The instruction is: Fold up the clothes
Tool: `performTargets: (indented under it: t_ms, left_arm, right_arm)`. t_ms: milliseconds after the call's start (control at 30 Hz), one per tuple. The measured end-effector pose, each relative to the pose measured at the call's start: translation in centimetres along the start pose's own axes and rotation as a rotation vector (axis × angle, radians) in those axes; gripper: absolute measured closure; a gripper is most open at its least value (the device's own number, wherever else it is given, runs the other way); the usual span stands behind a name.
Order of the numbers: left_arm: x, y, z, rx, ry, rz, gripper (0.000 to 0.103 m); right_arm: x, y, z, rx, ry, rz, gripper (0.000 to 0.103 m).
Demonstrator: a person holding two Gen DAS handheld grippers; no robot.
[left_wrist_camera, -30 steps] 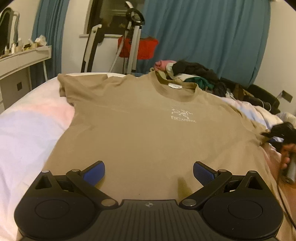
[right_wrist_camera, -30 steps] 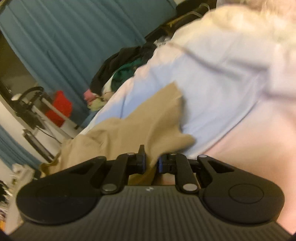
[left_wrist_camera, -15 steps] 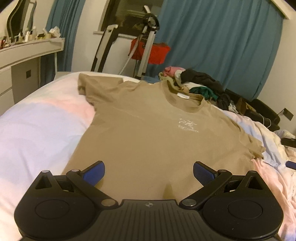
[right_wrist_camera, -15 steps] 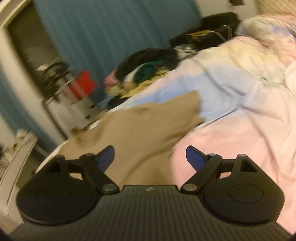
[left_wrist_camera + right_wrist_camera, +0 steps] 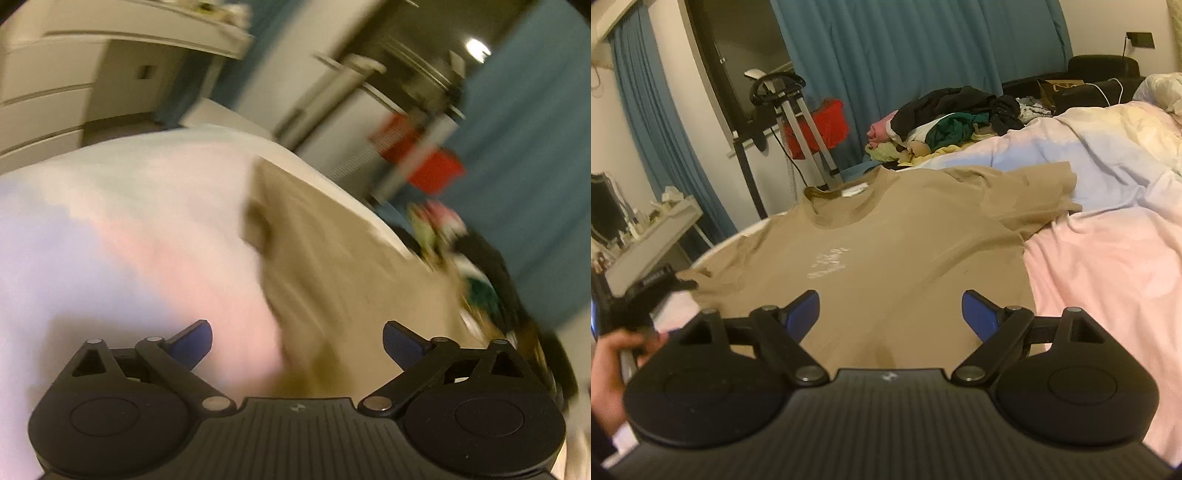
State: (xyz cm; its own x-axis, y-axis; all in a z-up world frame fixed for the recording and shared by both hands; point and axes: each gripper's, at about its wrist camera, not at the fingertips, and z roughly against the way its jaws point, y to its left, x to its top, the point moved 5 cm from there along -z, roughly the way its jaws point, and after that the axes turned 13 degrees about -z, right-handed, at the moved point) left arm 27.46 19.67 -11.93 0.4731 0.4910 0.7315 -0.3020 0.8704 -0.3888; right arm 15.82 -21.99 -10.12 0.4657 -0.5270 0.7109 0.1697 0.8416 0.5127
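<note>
The bed (image 5: 1108, 280) carried a duvet cover (image 5: 1100, 258) in pale pink, lilac and cream patches, creased toward its right side. A tan T-shirt (image 5: 886, 251) lay flat on it, front side up, collar pointing toward the far edge, one sleeve spread onto the lilac area. At the far edge, a pile of clothes (image 5: 945, 118) in black, green, pink and yellow rested just beyond the collar. In the blurred left wrist view, the T-shirt (image 5: 343, 266) adjoined the pink bedding (image 5: 129, 240).

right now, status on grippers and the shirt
Left gripper open, empty. Right gripper open, empty. Tan t-shirt flat on bed, unfolded. Nothing in the way.
</note>
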Motion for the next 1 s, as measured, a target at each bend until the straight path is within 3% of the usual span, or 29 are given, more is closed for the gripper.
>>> performTargets:
  t_ms: [133,167,233,267,300,367,500,633,733,800,933,1000]
  left_arm:
    - [2.9,0.7,-3.7,-0.004,-0.082,0.059,0.006]
    - [3.5,0.6,-4.5,-0.003,-0.093,0.059,0.014]
    - [4.4,-0.1,-6.1,0.024,-0.069,0.027,0.042]
    - [4.5,-0.1,-6.6,0.041,-0.055,0.024,0.074]
    - [4.7,-0.1,-7.0,0.056,-0.042,0.023,0.095]
    - [5.5,0.6,-6.9,0.052,-0.064,0.058,0.099]
    - [7.9,1.7,-5.5,0.004,-0.13,0.014,0.099]
    - [7.9,3.2,-5.5,0.092,-0.086,-0.063,0.093]
    - [7.5,3.8,-5.0,0.142,-0.053,-0.125,0.079]
    - [6.7,2.7,-3.3,0.117,-0.041,-0.194,0.05]
    - [4.4,-1.8,0.9,0.066,-0.019,-0.384,0.036]
    - [2.8,-4.5,3.7,0.039,-0.028,-0.47,0.024]
  right_arm:
    - [0.1,-2.1,-2.8,-0.014,0.057,-0.095,0.017]
    - [0.2,-2.4,-3.4,-0.009,0.071,-0.122,0.017]
    - [0.2,-2.7,-4.5,-0.004,0.087,-0.148,0.017]
    - [0.2,-2.8,-4.9,-0.008,0.087,-0.148,0.017]
    - [0.2,-2.9,-5.4,-0.014,0.089,-0.148,0.017]
    - [0.2,-3.2,-6.0,-0.021,0.1,-0.165,0.017]
    - [0.5,-3.4,-6.4,-0.018,0.106,-0.183,0.017]
    - [0.8,-3.3,-6.2,-0.015,0.095,-0.171,0.017]
    - [1.2,-3.1,-5.6,-0.014,0.076,-0.145,0.017]
    - [1.5,-2.7,-4.9,-0.006,0.058,-0.12,0.017]
    - [2.3,-2.2,-3.8,0.01,0.02,-0.083,0.017]
    - [2.6,-2.0,-3.3,0.01,0.004,-0.067,0.017]
